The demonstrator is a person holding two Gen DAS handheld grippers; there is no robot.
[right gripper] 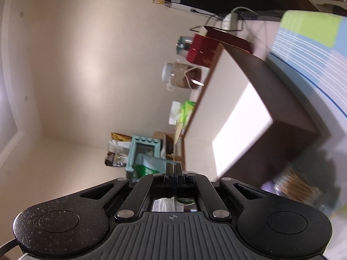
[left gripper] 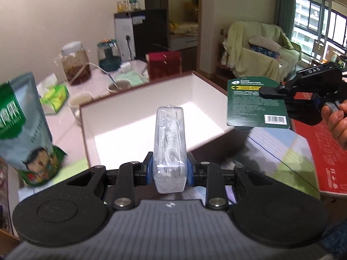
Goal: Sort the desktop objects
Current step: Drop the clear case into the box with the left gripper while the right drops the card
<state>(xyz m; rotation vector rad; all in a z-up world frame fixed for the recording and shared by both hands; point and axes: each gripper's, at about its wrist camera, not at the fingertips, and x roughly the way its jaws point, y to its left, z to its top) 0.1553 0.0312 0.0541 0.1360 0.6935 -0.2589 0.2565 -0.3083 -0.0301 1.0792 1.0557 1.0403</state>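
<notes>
Two claws are full: my left claw (left gripper: 169, 169) squeezes a clear plastic-wrapped pack (left gripper: 169, 149) and my right claw (left gripper: 267, 92) pinches a flat dark green card (left gripper: 256, 104), so I should lower both slowly into the big white open box (left gripper: 201, 91) just ahead.

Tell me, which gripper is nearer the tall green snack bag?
Left. The left gripper holds a clear packet beside the green snack bag; the right gripper, clamping a green card, is across the open box.

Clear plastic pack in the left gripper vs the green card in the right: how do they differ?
The clear pack is thick and see-through; the green card is flat, opaque and printed with a barcode. The pack fills the left gripper; the card is pinched at one edge by the right gripper. Both hang over the open box.
</notes>
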